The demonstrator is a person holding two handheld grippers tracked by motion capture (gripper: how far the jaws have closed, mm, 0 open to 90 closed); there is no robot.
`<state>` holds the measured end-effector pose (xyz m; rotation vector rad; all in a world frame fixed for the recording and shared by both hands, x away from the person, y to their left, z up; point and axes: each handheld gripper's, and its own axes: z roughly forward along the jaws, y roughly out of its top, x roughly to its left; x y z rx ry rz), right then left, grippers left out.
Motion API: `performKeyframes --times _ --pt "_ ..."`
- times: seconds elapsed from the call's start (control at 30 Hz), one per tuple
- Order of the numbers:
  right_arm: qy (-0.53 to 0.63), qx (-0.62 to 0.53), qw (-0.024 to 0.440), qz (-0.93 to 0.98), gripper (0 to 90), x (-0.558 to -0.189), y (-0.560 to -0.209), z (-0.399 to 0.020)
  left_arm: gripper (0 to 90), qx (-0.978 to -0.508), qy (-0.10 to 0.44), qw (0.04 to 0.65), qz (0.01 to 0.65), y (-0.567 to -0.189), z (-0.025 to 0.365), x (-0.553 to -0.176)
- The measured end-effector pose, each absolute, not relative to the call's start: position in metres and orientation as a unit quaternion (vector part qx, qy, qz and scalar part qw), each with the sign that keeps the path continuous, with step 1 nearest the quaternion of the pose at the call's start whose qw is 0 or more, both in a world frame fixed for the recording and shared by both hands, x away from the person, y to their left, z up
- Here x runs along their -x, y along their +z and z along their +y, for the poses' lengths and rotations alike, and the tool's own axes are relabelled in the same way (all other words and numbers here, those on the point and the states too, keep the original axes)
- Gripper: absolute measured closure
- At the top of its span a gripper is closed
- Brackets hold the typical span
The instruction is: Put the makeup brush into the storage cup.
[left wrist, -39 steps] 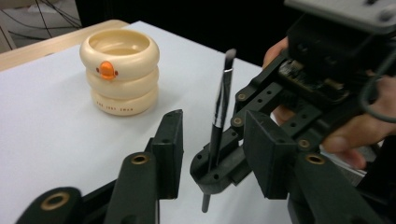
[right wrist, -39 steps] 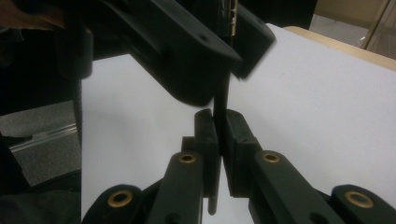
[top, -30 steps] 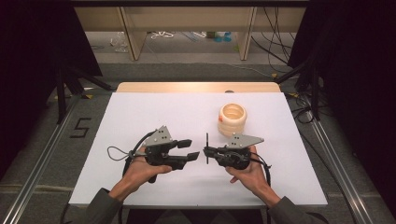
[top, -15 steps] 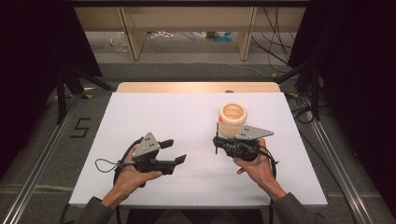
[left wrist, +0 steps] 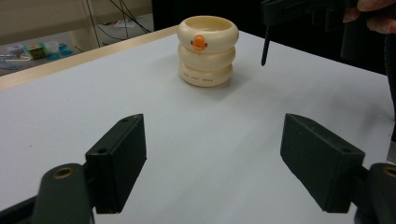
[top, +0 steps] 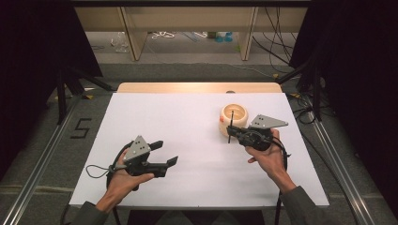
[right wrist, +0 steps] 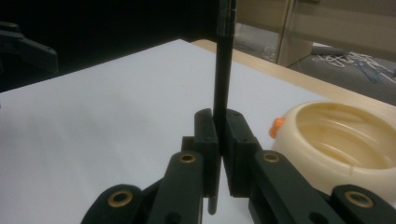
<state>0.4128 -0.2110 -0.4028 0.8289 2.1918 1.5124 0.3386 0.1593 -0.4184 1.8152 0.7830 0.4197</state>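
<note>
since a second ago your right gripper [top: 233, 132], clamped on the upright black pen [top: 230, 132], has moved beside the cream holder [top: 233, 116] near the tabletop's far right corner; left gripper [top: 164, 152] has just opened, empty.

A white table [top: 187, 136] carries a cream ringed holder [top: 233, 118] near its far right.

A "5" is marked on the floor [top: 80, 128] left of the table; the cup's [left wrist: 206, 50] small print is unreadable.

Black claws [top: 159, 153] with brass-ringed pivots, grey triangular top plates, trailing cables, grey sleeves.
</note>
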Motion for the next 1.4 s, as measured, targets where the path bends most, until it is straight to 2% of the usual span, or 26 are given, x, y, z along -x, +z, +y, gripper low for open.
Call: performKeyframes --times 0.27,0.33,0.37,0.43,0.87,1.4 --pt "0.532 -0.311 0.186 0.765 85.6 -0.427 -0.397 -0.221 18.7 -0.762 0.180 0.527 0.331 -0.425 0.165 -0.337" --pt "0.537 -0.314 0.182 0.762 85.6 -0.430 -0.395 -0.222 22.4 -0.760 0.176 0.528 0.334 -0.427 0.164 -0.336" --pt "0.532 -0.313 0.196 0.762 85.6 -0.434 -0.391 -0.224 22.1 -0.762 0.177 0.528 0.331 -0.428 0.164 -0.336" --pt "0.533 -0.316 0.189 0.762 85.6 -0.435 -0.390 -0.225 20.8 -0.767 0.175 0.525 0.326 -0.429 0.163 -0.335" --pt "0.538 -0.329 0.220 0.744 85.5 -0.459 -0.374 -0.234 16.5 -0.762 0.173 0.526 0.336 -0.429 0.163 -0.334" --pt "0.529 -0.353 0.227 0.738 85.5 -0.484 -0.368 -0.238 16.2 -0.762 0.171 0.526 0.337 -0.429 0.164 -0.335"
